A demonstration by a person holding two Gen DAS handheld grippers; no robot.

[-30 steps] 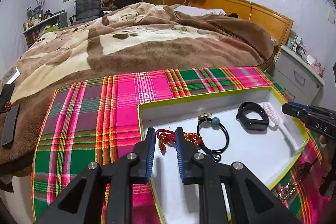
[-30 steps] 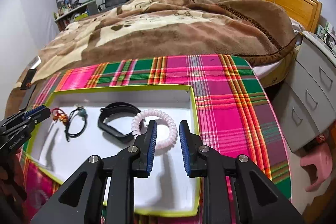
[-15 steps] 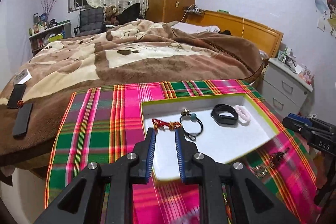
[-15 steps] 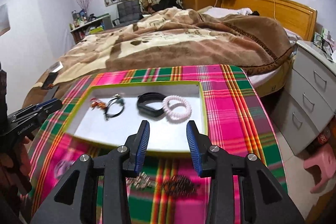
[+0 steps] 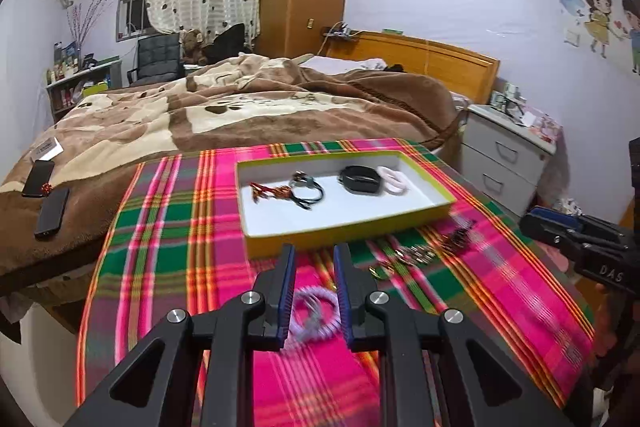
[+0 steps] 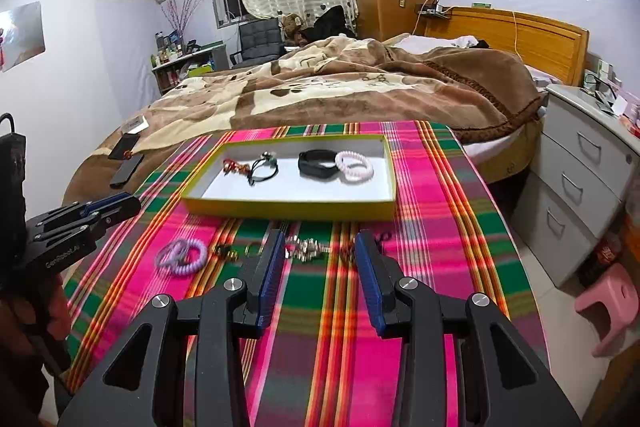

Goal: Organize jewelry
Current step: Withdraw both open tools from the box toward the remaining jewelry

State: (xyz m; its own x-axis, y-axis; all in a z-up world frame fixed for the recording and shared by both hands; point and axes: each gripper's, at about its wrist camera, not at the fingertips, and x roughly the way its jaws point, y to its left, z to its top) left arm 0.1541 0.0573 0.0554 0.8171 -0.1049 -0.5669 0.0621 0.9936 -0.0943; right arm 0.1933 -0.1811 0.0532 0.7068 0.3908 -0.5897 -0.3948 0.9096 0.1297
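Both grippers, left [image 5: 311, 269] and right [image 6: 316, 255], hover open in front of the yellow-rimmed white tray [image 6: 288, 205]; a lilac spiral hair-tie [image 6: 182, 256] lies before it.

"DAS" on right gripper [image 5: 576, 239]; "GenRobot.AI" on left gripper [image 6: 86, 219].

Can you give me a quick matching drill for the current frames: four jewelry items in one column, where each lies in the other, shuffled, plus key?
Items:
1. black wristband
2. pale pink spiral coil bracelet
3. purple spiral coil bracelet
4. red beaded cord bracelet

Places:
A. on the plaid cloth, outside the tray
B. in the tray, at its left end
C. in the tray, at the far right of the row
D. in the tray, just left of the pink coil

Pairs: 1-D, 2-C, 3-A, 4-B

The shallow yellow-rimmed white tray holds three of them.
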